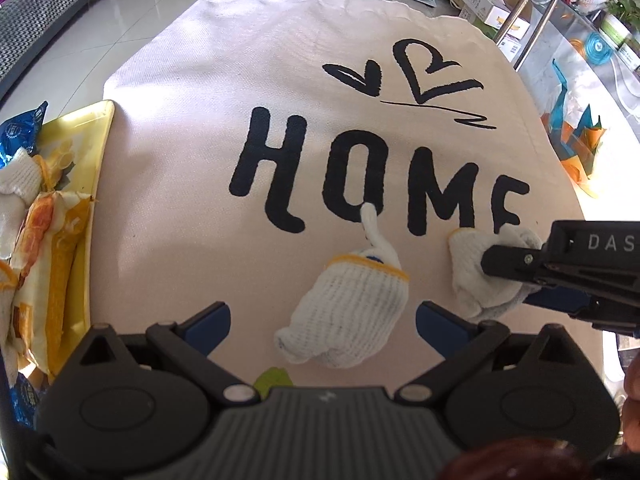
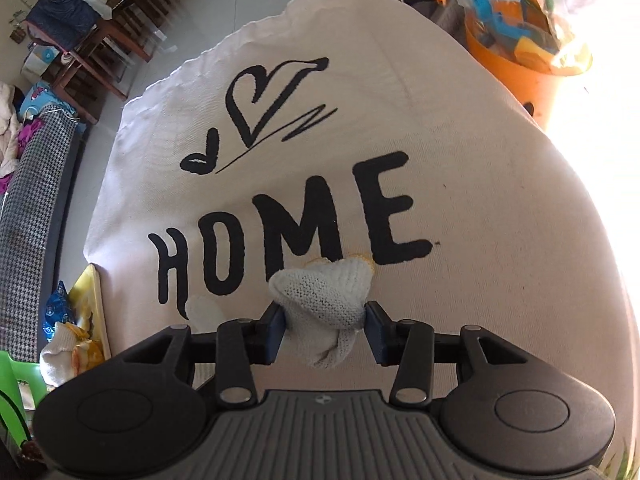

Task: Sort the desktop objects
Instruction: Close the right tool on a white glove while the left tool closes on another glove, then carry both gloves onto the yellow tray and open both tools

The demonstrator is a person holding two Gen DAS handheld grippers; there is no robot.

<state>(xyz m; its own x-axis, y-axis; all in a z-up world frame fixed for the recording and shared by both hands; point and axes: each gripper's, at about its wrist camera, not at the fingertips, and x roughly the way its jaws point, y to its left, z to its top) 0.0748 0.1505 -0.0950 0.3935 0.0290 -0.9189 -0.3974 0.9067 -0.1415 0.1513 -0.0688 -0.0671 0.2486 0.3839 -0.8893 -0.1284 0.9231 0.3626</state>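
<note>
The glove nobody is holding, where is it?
In the left wrist view the loose glove lies on the HOME cloth, between the open left tongs, below the letter O.

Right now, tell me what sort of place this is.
Probably a home living area. A cloth printed HOME covers the table, a wooden dining table with chairs stands on a tiled floor, and potted plants line a shelf.

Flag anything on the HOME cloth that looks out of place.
Two white knit gloves are apart: one glove lies crumpled loose on the cloth, the other glove is bunched in the right gripper. A third glove already sits in the yellow tray.
</note>
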